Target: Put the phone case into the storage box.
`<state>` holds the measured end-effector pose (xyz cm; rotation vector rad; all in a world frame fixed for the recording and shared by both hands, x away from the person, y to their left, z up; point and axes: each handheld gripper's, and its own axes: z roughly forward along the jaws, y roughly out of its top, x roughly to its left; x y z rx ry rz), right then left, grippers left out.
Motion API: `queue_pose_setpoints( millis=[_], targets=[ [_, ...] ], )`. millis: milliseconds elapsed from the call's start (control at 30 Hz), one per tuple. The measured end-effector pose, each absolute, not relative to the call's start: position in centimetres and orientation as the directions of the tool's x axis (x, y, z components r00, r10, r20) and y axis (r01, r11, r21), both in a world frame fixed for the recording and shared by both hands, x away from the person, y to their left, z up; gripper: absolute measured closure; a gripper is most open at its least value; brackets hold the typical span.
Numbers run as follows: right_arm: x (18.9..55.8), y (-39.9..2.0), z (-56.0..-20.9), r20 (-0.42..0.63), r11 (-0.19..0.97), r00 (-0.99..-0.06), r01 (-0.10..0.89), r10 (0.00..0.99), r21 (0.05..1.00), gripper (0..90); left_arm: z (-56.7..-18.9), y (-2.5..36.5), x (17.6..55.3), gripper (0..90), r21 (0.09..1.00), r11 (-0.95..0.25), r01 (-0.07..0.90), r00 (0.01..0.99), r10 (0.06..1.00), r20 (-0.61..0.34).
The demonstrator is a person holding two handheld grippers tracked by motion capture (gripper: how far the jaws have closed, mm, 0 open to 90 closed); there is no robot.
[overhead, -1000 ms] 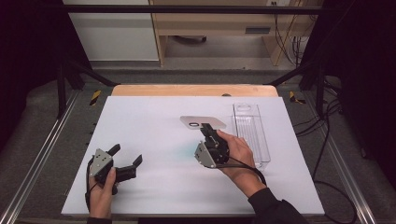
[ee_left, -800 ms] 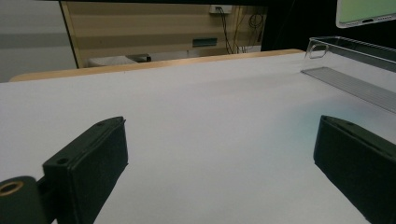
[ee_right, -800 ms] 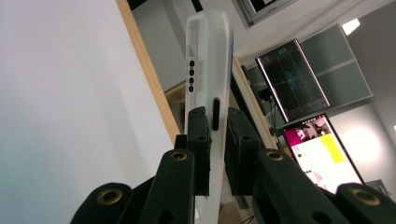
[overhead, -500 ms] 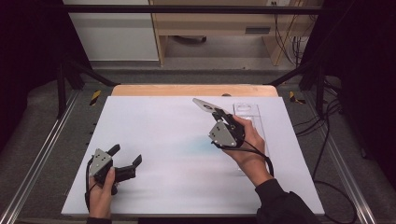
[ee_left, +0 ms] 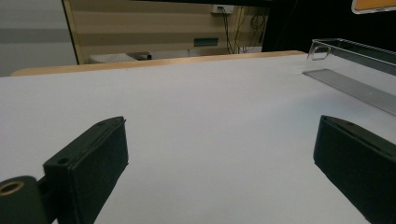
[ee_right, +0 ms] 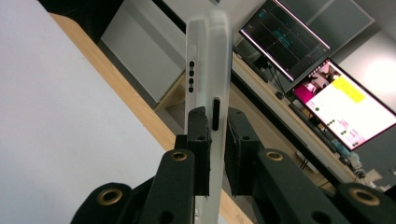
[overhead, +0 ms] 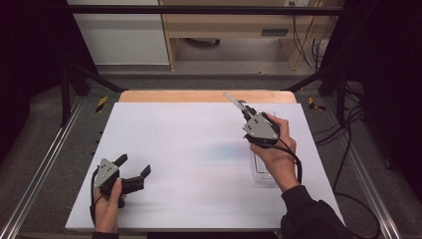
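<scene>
1. Right claw pinches a frosted phone case by its edge; in the right gripper view both pads press on the thin side wall, beside the port cutout and the row of small holes.
2. That case is lifted clear of the table, tilted, its free end pointing up and away toward the far wooden edge in the high view.
3. Below the right hand, a clear plastic tray lies flat on the white table near its right side; the left gripper view shows its transparent wall and a corner cutout.
4. Left claw rests low at the near left corner, jaws spread wide with nothing between them, well apart from the case and the tray.
5. Judging progress: the pick-up looks done, the case being firmly gripped and airborne. Where it is meant to go cannot be told, so the placing and release seem to remain.
</scene>
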<state>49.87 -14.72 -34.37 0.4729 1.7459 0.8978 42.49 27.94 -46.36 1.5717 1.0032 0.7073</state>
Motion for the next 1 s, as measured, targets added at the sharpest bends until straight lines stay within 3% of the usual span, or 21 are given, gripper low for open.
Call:
queue_pose_setpoints(
  millis=[1000],
  targets=[
    [52.4, -20.2, -35.2, -0.343, 0.377, -0.339, 0.039, 0.876, 0.925, 81.8, -46.4, 28.1, 42.5, 1.8, 0.973, -0.053, 0.223, 0.484, 0.873, -0.063]
  ],
)
